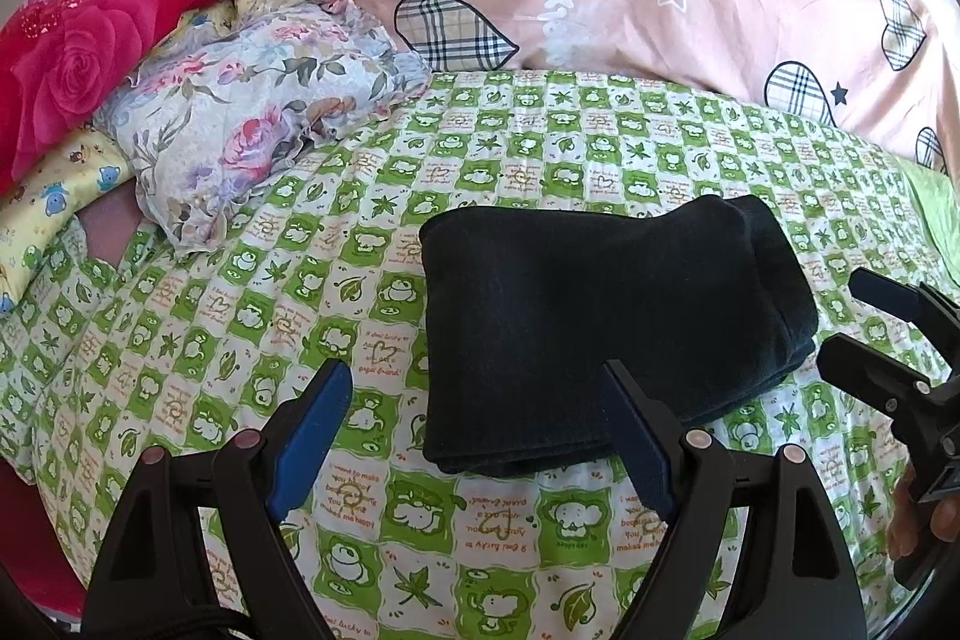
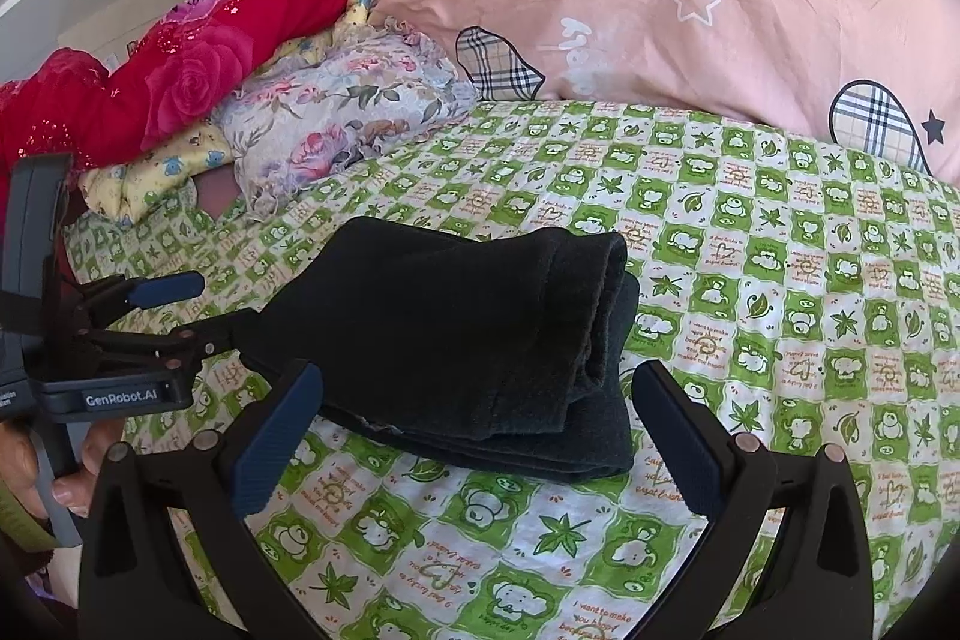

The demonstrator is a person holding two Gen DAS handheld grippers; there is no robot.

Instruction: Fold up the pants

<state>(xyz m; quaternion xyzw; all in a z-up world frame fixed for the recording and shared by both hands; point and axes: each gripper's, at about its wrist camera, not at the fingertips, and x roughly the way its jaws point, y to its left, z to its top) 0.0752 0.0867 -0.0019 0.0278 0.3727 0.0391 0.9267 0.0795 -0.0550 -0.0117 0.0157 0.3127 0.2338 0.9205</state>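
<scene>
Although thickly folded, the soft, light black pants (image 1: 606, 328) suit an edge grip; left tool (image 1: 489, 442) and right tool (image 2: 480, 442) gape wide, empty.

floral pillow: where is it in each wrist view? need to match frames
Left wrist: floral pillow sits upper left, left of and beyond the folded black pants.
Right wrist: floral pillow sits left of centre in the upper half, beyond the pants.
Shared landmark: the red rose quilt just behind it.
</scene>
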